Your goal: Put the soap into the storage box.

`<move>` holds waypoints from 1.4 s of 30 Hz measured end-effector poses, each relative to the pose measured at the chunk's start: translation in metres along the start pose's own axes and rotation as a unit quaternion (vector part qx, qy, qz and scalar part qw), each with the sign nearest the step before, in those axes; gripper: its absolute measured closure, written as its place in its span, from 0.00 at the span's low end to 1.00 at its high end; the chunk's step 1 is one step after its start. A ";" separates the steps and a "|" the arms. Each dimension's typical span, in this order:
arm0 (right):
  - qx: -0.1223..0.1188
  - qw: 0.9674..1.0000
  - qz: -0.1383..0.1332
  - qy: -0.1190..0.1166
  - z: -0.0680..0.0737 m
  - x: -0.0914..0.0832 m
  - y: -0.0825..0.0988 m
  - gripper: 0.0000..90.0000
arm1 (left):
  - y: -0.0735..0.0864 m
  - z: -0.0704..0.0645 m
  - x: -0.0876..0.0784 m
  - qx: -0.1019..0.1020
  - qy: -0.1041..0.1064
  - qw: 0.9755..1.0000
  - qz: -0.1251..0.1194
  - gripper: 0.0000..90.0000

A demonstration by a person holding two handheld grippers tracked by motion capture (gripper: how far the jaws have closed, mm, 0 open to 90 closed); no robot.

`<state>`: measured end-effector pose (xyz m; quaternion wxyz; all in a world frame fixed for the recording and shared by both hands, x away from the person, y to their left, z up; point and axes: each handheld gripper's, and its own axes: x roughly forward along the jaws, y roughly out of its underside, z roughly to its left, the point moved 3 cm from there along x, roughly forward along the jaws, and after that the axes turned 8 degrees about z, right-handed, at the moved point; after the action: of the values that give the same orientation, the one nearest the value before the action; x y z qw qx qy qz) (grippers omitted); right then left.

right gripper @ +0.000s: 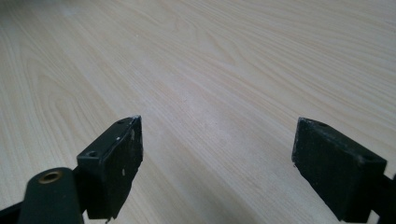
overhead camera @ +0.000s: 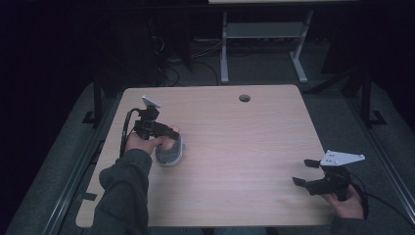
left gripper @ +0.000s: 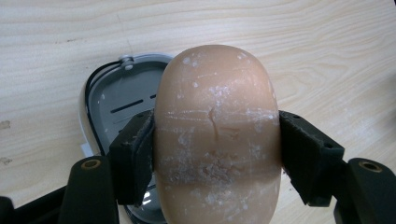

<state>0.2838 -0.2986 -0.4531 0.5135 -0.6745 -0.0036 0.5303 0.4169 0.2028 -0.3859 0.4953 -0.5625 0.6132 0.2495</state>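
Observation:
A tan oval bar of soap (left gripper: 215, 135), scuffed with white marks, sits between the jaws of my left gripper (left gripper: 215, 154), which is shut on its two sides. Directly below it lies a grey soap dish (left gripper: 116, 100) with slots in its floor, on the wooden table. In the high view the left gripper (overhead camera: 169, 133) hangs over the dish (overhead camera: 170, 155) at the table's left, the soap (overhead camera: 172, 131) just a small tan spot. My right gripper (overhead camera: 304, 172) hovers at the table's near right corner, open, with bare wood between its pads (right gripper: 119, 154).
The light wooden table (overhead camera: 235, 142) has a round cable hole (overhead camera: 244, 98) near its far edge. Beyond it stand white desk legs (overhead camera: 224, 44) and cables on a dark floor.

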 end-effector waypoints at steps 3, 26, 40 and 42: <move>0.000 1.000 0.002 0.000 0.000 0.000 0.000 0.18 | 0.001 0.002 0.001 -0.005 -0.004 1.000 -0.002 0.36; -0.001 1.000 0.000 -0.001 0.000 0.000 0.000 0.18 | 0.003 0.006 0.006 -0.021 -0.021 1.000 -0.004 0.36; -0.002 1.000 -0.001 -0.001 0.000 0.000 0.000 0.18 | 0.003 0.008 0.010 -0.033 -0.031 0.999 -0.002 0.36; -0.001 1.000 -0.001 -0.001 0.000 -0.001 0.000 0.18 | 0.003 0.009 0.011 -0.035 -0.033 0.999 -0.001 0.36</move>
<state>0.2834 -0.2989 -0.4528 0.5134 -0.6747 -0.0052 0.5303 0.4182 0.2065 -0.4001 0.4959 -0.5713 0.5869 0.2885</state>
